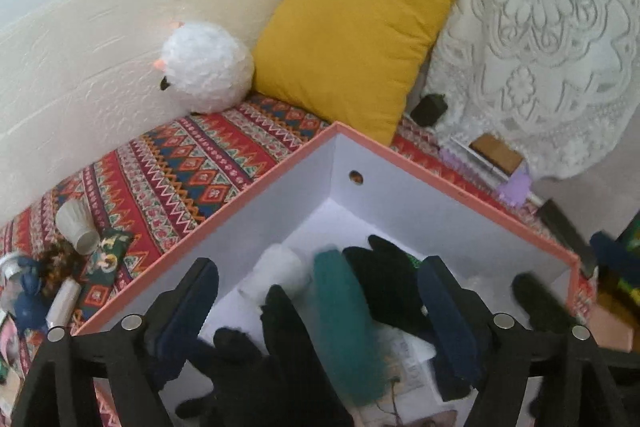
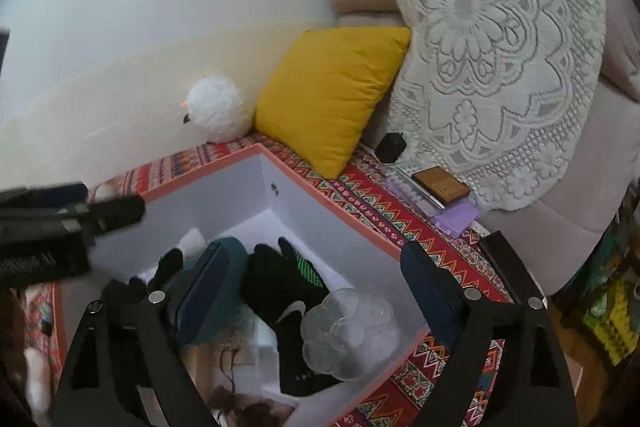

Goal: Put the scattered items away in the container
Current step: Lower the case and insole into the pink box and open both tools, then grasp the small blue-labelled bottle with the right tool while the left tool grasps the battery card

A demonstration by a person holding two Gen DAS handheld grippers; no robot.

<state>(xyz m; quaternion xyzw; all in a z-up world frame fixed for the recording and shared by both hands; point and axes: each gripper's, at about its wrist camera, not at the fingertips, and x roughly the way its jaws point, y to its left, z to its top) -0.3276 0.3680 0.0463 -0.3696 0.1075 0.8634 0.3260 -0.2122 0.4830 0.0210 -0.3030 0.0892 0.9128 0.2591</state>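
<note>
Right now both claws hang open over the box point(image 1: 404, 163), holding nothing: the left claw point(image 1: 320, 315) and the right claw point(image 2: 316, 287). Gloves point(image 2: 288, 279) and a clear tray point(image 2: 348, 331) already lie inside. Far left on the patterned cloth point(image 1: 168, 171), a paper cup point(image 1: 76, 227) and other small things still wait. Reaching for them, a claw could bump the box wall and push it.

A home living room: yellow cushion point(image 1: 352, 47), lace throw point(image 1: 540, 35), patterned sofa cover point(image 1: 168, 167)
</note>
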